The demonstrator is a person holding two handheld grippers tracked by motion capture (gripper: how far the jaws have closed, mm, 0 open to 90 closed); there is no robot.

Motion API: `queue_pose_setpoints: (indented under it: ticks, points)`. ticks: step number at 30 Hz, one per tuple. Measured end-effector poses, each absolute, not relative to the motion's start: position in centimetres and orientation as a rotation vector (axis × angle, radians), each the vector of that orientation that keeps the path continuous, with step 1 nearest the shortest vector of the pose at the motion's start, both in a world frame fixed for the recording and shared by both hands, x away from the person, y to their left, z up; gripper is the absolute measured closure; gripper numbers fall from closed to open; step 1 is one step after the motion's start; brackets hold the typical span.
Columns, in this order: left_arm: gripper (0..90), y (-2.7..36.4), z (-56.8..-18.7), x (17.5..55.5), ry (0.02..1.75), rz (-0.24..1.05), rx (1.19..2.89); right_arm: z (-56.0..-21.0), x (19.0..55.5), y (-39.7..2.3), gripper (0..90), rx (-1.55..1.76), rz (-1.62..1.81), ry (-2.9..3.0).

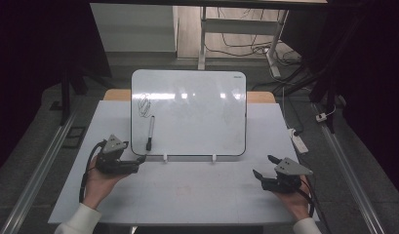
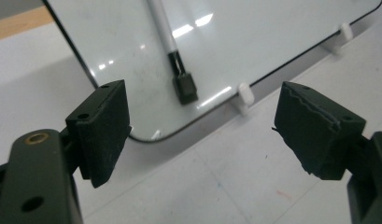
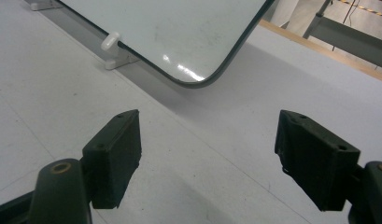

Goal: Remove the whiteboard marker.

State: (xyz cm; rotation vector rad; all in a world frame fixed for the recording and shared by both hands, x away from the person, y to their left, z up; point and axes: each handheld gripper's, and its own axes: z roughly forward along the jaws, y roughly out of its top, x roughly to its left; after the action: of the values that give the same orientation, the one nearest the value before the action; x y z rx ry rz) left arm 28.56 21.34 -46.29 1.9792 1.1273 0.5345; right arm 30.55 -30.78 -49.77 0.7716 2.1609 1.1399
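Observation:
A white whiteboard (image 1: 197, 112) lies on the table, raised on small white feet (image 1: 165, 157). A looped scribble (image 1: 144, 104) marks its upper left. A white marker with a black cap (image 1: 150, 132) rests on the board near its left edge. My left gripper (image 1: 138, 163) is at the board's near left corner, open and holding nothing. In the left gripper view the marker's cap (image 2: 185, 87) sits just beyond the open left gripper (image 2: 202, 126), on the whiteboard (image 2: 272, 32). My right gripper (image 1: 262, 165) is open near the board's near right corner (image 3: 188, 42); between the jaws of the right gripper (image 3: 209, 149) lies bare table.
The white tabletop (image 1: 187, 195) has free room in front of the board. A white power strip (image 1: 299, 142) lies off the table's right edge. Behind the table stand a desk frame (image 1: 203, 44) and floor cables (image 1: 246, 48). Metal rails run along both sides.

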Motion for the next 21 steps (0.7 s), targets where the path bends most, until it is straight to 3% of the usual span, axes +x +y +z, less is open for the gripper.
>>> queue_pose_setpoints:
  ticks: [21]
  points:
    - [20.3,18.7,-42.2,32.3,1.096,0.629,1.963,-49.9,30.5,-30.5,23.2,0.773,1.139,2.164]
